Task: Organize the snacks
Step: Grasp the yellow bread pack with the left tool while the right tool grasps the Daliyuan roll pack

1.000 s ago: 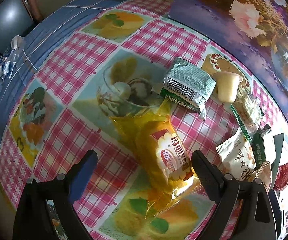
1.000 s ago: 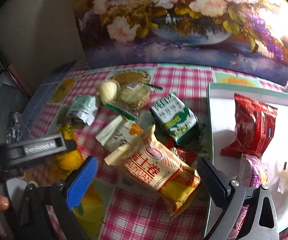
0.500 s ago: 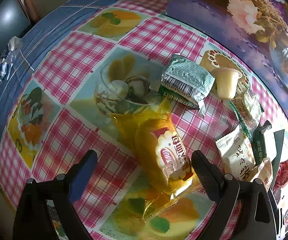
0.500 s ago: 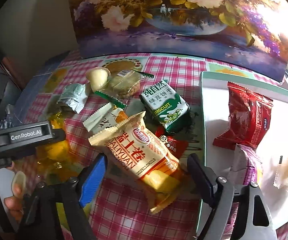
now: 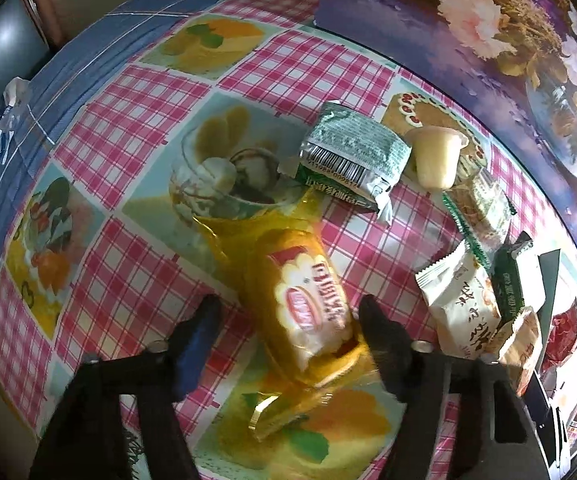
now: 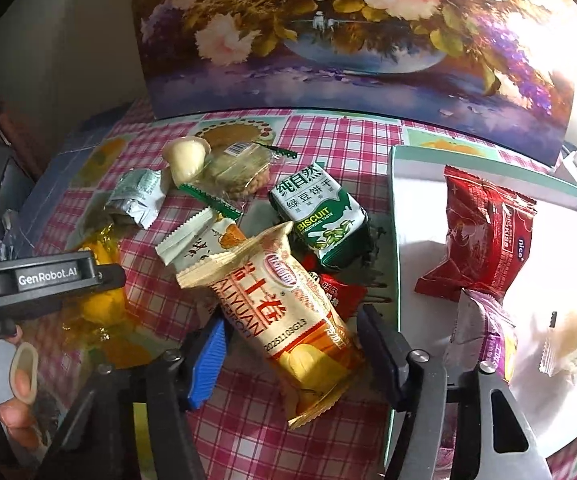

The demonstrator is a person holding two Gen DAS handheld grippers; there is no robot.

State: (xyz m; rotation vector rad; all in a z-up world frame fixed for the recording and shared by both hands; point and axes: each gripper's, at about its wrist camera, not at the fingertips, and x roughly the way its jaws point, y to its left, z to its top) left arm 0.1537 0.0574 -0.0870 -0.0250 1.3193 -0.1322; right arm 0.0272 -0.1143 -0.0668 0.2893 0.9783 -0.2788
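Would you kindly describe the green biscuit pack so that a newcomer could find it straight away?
Start at the white tray with the teal rim, on the checked tablecloth. Just left of its rim sits the green biscuit pack, resting on a dark patch. Alone among its neighbours, it is boxy, green and white, and printed BISCUIT.

Snack packets on the tablecloth [image 6: 248,432]: eight, including one jelly cup [image 6: 185,157]. Packets in the tray [image 6: 393,184]: four.

Table under pink-checked, fruit-print vinyl cloth [image 5: 136,128] — carries yellow cellophane cake pack [image 5: 308,308], silver-green foil packet [image 5: 352,152], cream jelly cup [image 5: 434,156], green biscuit pack [image 6: 320,216], beige egg-roll bag [image 6: 288,316] — plus white teal-rimmed tray [image 6: 416,216].
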